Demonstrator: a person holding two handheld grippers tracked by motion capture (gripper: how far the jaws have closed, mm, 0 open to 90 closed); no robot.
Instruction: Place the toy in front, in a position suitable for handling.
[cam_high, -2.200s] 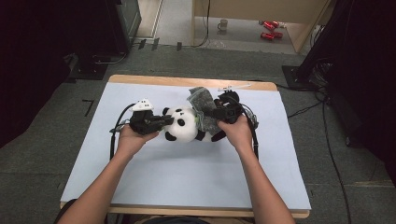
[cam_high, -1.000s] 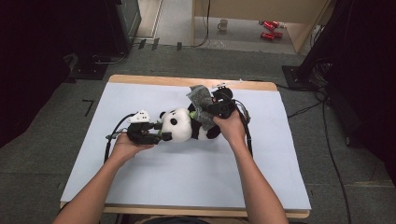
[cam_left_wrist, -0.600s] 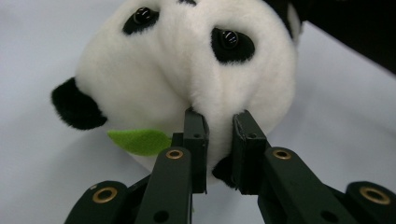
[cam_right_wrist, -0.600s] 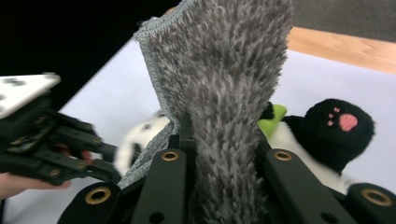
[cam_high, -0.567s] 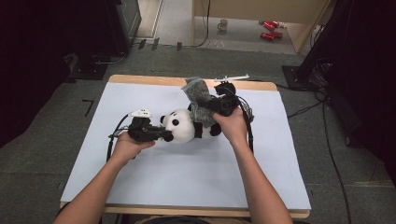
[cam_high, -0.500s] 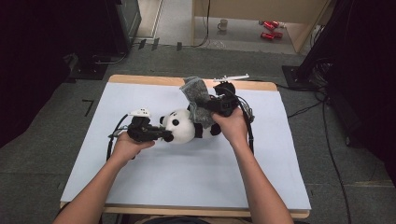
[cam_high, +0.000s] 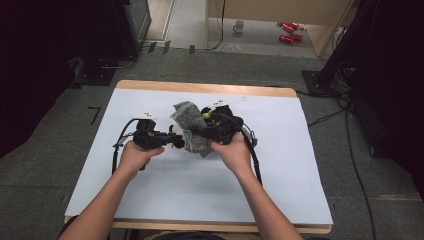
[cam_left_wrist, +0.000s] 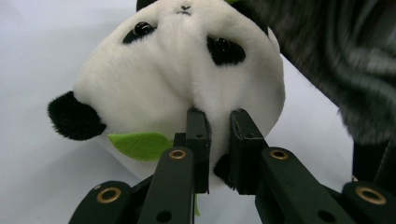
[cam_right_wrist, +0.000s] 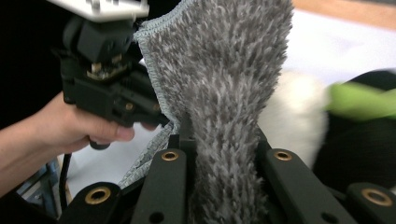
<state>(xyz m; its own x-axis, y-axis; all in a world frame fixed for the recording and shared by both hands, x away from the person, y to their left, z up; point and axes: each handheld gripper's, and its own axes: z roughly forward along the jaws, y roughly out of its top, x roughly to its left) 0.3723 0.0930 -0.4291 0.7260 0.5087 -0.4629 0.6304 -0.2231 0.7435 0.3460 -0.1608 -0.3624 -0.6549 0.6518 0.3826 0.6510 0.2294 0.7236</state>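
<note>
While left tongs pinch plush panda, right tongs clamp shaggy grey cloth.

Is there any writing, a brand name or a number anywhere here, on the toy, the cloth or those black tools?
No readable text in any view.
Panda toy: only a plain green felt leaf, no tag or lettering.
Grey cloth: plain pile, no label showing.
Left gripper and right gripper: black parts with brass rivets, no markings.
Red cans on the floor beyond the table: too small to read.
</note>
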